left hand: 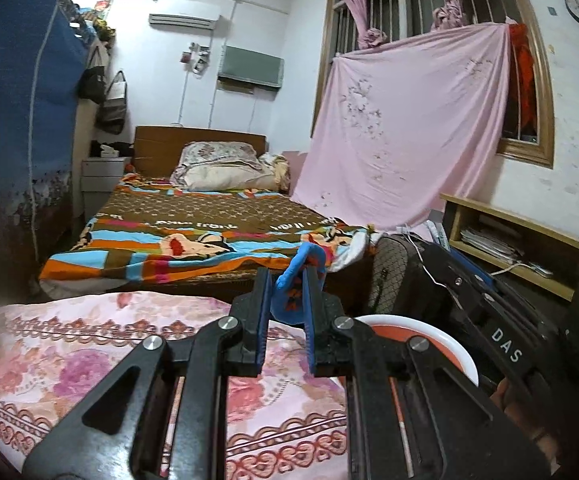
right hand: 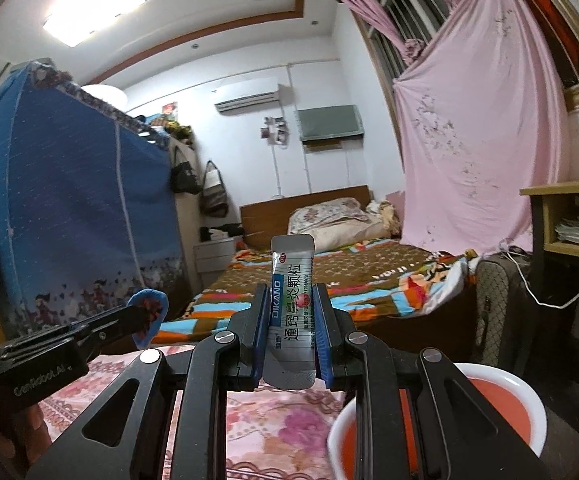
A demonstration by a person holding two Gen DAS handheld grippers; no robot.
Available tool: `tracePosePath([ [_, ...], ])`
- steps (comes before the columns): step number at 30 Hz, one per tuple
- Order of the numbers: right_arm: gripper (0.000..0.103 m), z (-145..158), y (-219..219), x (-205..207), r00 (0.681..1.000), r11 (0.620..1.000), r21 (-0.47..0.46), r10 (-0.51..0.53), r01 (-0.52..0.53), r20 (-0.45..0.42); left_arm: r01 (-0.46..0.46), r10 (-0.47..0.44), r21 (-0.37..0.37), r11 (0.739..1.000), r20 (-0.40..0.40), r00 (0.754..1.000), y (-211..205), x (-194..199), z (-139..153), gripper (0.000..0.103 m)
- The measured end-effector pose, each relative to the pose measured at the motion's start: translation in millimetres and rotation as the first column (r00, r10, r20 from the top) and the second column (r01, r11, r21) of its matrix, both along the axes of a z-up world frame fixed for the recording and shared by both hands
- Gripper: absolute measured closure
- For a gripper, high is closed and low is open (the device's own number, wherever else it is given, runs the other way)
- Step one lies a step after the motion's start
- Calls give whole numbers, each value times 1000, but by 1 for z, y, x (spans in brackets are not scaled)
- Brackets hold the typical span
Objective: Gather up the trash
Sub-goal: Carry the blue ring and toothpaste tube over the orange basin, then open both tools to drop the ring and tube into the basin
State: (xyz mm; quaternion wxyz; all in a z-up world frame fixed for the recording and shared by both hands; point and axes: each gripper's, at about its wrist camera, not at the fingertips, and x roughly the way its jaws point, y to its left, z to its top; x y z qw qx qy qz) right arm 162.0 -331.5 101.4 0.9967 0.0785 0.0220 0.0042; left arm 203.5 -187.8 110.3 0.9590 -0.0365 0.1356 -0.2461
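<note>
Trash in both grippers, carried above the flowered counter toward the bowl.

Largest first: the flowered counter (left hand: 89,360) lies under both tools, and the white-rimmed orange bowl (right hand: 501,384) sits at its right edge, probably the collecting spot, which would explain why both pieces hang close by it. The right gripper (right hand: 291,312) has its jaws clamped on a silver medicine sachet (right hand: 291,280), held upright by its middle so it cannot slip. The left gripper (left hand: 285,292) has its jaws pressed together on a crumpled blue wrapper (left hand: 299,280), pinched at one fold, the rest sticking out.
</note>
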Motion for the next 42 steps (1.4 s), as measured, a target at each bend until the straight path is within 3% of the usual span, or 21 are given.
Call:
tracePosePath([
  [5,84,-3,-12,4,998,999,20,-45,46,-45,51,-50,15,999,-44,998,-18,7,-5,103],
  [12,83,-13,-33,12,985,993,56,-97,105,-143,131,-125,28,991,-168,978,-49,23,-23,103],
  [23,83,-25,-58,17,957,978,97,-155,183,-244,224,-217,-18,974,-340,915,-88,43,-44,103],
  [32,83,-32,-71,20,937,968,113,-181,223,-297,259,-242,-17,966,-421,875,-110,49,-54,102],
  [36,76,-34,-76,20,930,964,121,-190,237,-315,270,-256,-38,962,-464,848,-113,54,-60,101],
  [42,66,-36,-82,19,927,959,135,-197,250,-319,271,-258,-47,961,-500,827,-115,59,-66,95],
])
